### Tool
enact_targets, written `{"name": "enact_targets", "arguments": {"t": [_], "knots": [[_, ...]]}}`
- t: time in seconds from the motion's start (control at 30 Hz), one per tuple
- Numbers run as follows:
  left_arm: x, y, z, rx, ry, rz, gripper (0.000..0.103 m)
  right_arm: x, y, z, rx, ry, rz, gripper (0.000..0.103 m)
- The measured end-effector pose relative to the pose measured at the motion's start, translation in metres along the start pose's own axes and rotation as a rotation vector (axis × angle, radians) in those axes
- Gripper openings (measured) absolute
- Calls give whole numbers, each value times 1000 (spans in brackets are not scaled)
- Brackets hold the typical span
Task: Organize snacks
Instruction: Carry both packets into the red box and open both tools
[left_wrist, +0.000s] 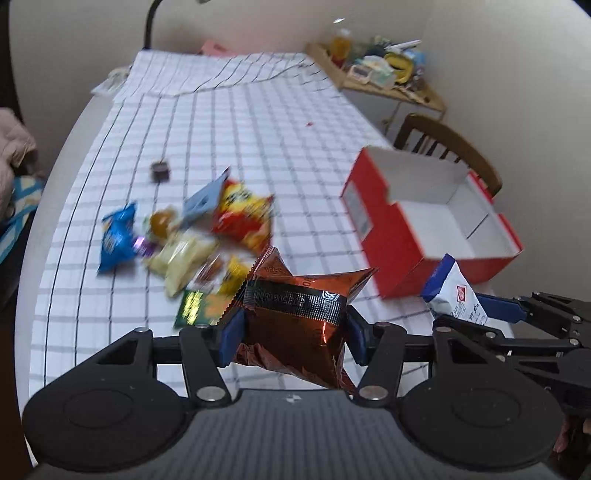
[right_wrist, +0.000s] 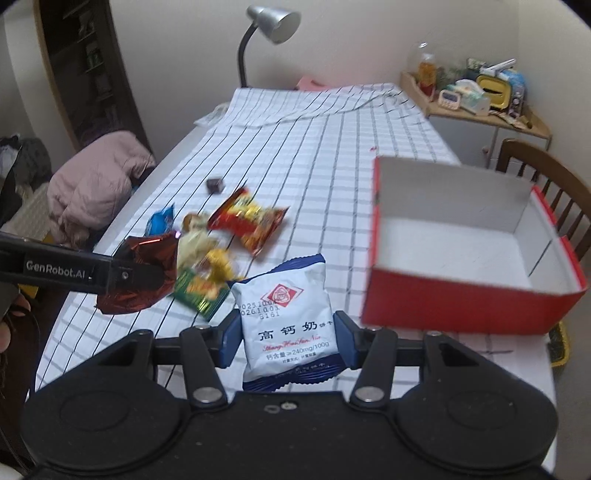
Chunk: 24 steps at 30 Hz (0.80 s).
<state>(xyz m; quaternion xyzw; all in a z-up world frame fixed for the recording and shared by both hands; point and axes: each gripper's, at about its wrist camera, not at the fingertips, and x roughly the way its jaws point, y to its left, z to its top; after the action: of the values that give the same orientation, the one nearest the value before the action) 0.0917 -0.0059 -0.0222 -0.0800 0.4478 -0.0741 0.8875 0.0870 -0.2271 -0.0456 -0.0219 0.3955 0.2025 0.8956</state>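
L tongs (left_wrist: 293, 328) grip copper pack (left_wrist: 295, 332); R tongs (right_wrist: 286, 341) white pack (right_wrist: 286, 325).

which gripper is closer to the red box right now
Right. The right gripper, holding a white packet, sits just beside the red box. The left gripper, holding a brown packet, is farther off, by the snack pile.

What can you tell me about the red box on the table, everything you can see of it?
The red box is an open cardboard carton, red outside and plain white inside, with nothing visible in it. No lid is in view. It rests upright on the checked tablecloth at the table's right side, in front of a wooden chair. Its near red wall faces the cameras. Nothing visibly touches it except the cloth; the white biscuit packet is apart from it.
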Motion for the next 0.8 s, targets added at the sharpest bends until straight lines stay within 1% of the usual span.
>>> {"name": "enact_targets", "arguments": {"t": [0.13, 0.3, 0.57, 0.67, 0.8], "knots": [[2, -25, 25, 33, -29, -13, 56, -6, -22, 17, 1, -22, -25, 51], [15, -57, 53, 74, -36, -20, 56, -5, -52, 34, -1, -38, -63, 51], [59, -109, 97, 124, -10, -20, 56, 7, -110, 55, 23, -36, -119, 51], [78, -129, 112, 137, 7, -27, 56, 15, -132, 60, 27, -20, -136, 51], [104, -157, 128, 172, 17, -17, 56, 27, -161, 66, 34, 2, -156, 51]]}}
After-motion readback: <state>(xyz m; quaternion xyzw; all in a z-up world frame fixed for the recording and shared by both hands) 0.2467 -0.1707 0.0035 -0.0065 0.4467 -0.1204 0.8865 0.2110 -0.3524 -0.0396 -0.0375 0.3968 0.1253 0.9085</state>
